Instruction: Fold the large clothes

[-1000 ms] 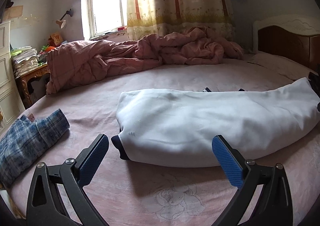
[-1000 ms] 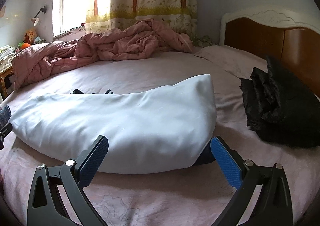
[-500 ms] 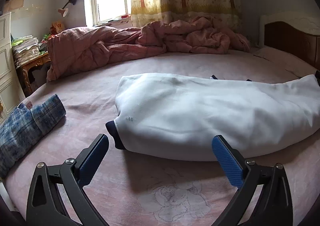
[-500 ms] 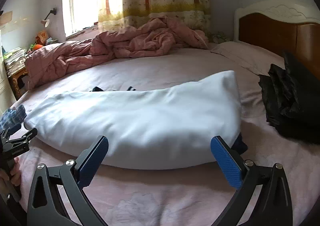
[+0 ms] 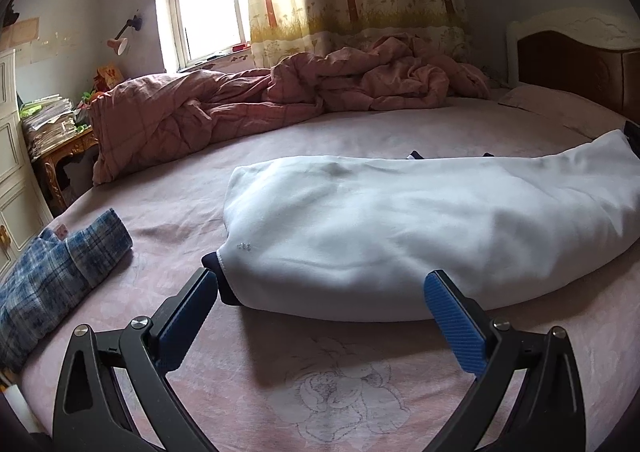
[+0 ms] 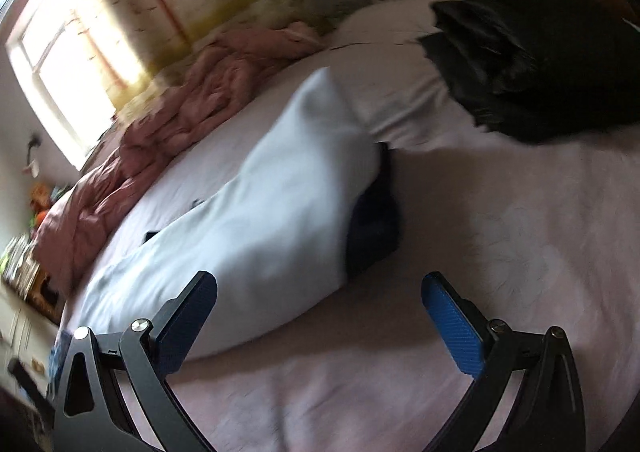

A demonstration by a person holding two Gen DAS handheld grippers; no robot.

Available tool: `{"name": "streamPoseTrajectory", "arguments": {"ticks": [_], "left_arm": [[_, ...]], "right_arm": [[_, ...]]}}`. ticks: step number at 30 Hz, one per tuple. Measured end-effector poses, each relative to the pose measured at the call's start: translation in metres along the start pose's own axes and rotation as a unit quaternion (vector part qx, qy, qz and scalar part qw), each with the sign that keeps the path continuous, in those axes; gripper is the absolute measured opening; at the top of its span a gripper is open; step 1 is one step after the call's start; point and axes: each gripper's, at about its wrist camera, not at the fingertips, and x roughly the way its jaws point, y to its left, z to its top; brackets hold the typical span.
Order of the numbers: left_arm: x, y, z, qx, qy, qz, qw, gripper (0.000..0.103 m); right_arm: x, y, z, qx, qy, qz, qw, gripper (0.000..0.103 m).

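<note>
Bed (image 5: 320, 392): broad, covered in a pale pink sheet with a faint printed rose; wooden headboard (image 5: 576, 68) at far right.
Quilt (image 5: 248, 104): pink, quilted, crumpled in a long heap along the far edge under the window.
White garment (image 5: 400, 228): soft fleece-like fabric, folded into a long rounded bundle lying across mid-bed; dark navy cuff (image 5: 212, 264) protrudes at its near left end. Right wrist view is tilted and blurred; dark navy fabric also shows under the bundle's right end.
Black garment (image 6: 528, 52): crumpled pile near the headboard, apart from the white bundle.
Plaid cloth (image 5: 56, 276): blue checked, folded, at left edge.
Left hand-held gripper (image 5: 320, 300): fingers spread wide, empty, left pad just beside the cuff.
Right hand-held gripper (image 6: 318, 302): fingers spread wide, empty.
</note>
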Motion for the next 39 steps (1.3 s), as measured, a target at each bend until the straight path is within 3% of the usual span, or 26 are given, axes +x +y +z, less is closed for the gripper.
{"name": "streamPoseTrajectory", "arguments": {"ticks": [4, 5, 8, 9, 11, 15, 18, 20, 21, 24, 27, 31, 35, 39], "left_arm": [[0.003, 0.002, -0.001, -0.006, 0.007, 0.0, 1.0, 0.103], [0.003, 0.002, -0.001, -0.007, 0.009, -0.001, 0.9999, 0.103], [0.004, 0.002, -0.001, -0.007, 0.012, -0.001, 0.9999, 0.103], [0.005, 0.002, -0.001, -0.007, 0.014, -0.001, 0.9999, 0.103], [0.005, 0.002, -0.001, -0.006, 0.014, -0.001, 0.9999, 0.103], [0.006, 0.001, -0.001, -0.005, 0.015, 0.0, 0.9999, 0.103], [0.005, 0.001, -0.001, -0.007, 0.016, 0.001, 0.9999, 0.103], [0.004, 0.002, -0.002, -0.009, 0.014, 0.0, 0.9999, 0.103], [0.004, 0.003, -0.002, -0.01, 0.013, -0.001, 0.9999, 0.103], [0.003, 0.006, -0.003, -0.012, 0.009, -0.007, 0.9999, 0.103], [-0.001, 0.016, 0.001, -0.028, 0.007, -0.03, 0.9992, 0.103], [-0.008, 0.048, 0.007, -0.096, 0.002, -0.056, 0.9938, 0.103], [0.003, 0.073, 0.01, -0.157, 0.026, -0.084, 0.9838, 0.102], [0.005, 0.074, 0.007, -0.159, 0.032, -0.106, 0.981, 0.102]], "right_arm": [[0.032, -0.014, 0.011, 0.042, 0.037, 0.046, 0.997, 0.101], [0.034, -0.013, 0.013, 0.047, 0.03, 0.051, 0.997, 0.095], [0.043, -0.009, 0.015, 0.058, 0.019, 0.063, 0.996, 0.066], [0.044, -0.01, 0.013, 0.075, 0.001, 0.058, 0.996, 0.062], [0.043, -0.012, 0.009, 0.096, -0.025, 0.059, 0.993, 0.058], [0.045, -0.007, 0.01, 0.1, -0.042, 0.04, 0.993, 0.057], [0.053, -0.01, 0.011, 0.136, -0.048, 0.033, 0.989, 0.062], [0.058, -0.008, 0.012, 0.148, -0.05, 0.03, 0.987, 0.058], [0.059, -0.006, 0.013, 0.142, -0.05, 0.027, 0.988, 0.048], [0.054, 0.006, 0.017, 0.1, -0.058, 0.014, 0.993, 0.035], [0.042, 0.016, 0.027, 0.07, -0.069, 0.015, 0.995, 0.032], [0.018, 0.009, 0.049, 0.063, -0.081, 0.038, 0.994, 0.032], [-0.005, 0.013, 0.077, 0.01, -0.117, -0.014, 0.993, 0.031], [-0.014, 0.021, 0.105, -0.012, -0.13, -0.05, 0.99, 0.032]]}}
